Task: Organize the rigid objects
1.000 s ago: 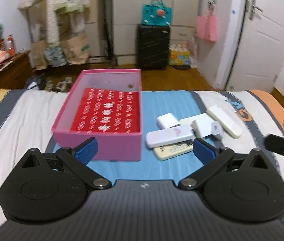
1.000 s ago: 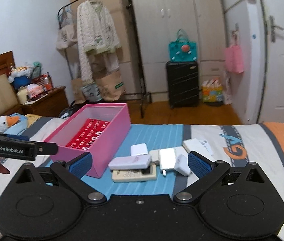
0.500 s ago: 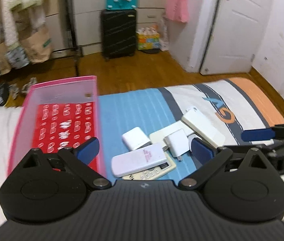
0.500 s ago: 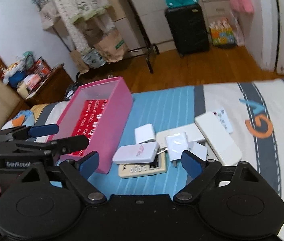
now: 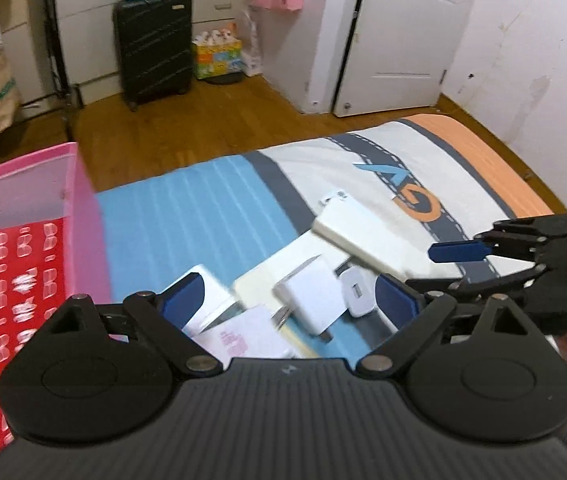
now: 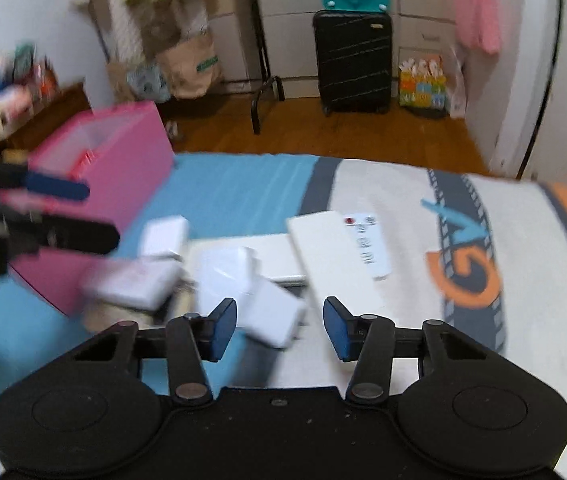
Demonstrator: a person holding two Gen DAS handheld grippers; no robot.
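Note:
A pile of white rigid gadgets lies on the bed: a long white power bank (image 5: 357,236) (image 6: 333,256), a white charger (image 5: 311,300) (image 6: 223,276), a small white plug (image 5: 357,294) (image 6: 273,316), a white box (image 6: 165,236), a pink-lettered white device (image 5: 239,338) (image 6: 135,284). A pink bin (image 5: 23,256) (image 6: 111,160) with a red patterned bottom stands to their left. My left gripper (image 5: 287,304) is open, low over the pile. My right gripper (image 6: 279,328) is open, its fingers either side of the small plug, touching nothing.
The bed (image 5: 211,204) has a blue, white and orange cover (image 6: 523,240). Beyond its far edge is wooden floor (image 5: 187,128) with a black suitcase (image 5: 153,46) (image 6: 353,68), a clothes rack and a white door (image 5: 403,32). Each gripper shows in the other's view.
Both grippers have dropped lower and closer to the pile. The right gripper's fingers have narrowed around the small plug. The left has swung right, away from the bin.

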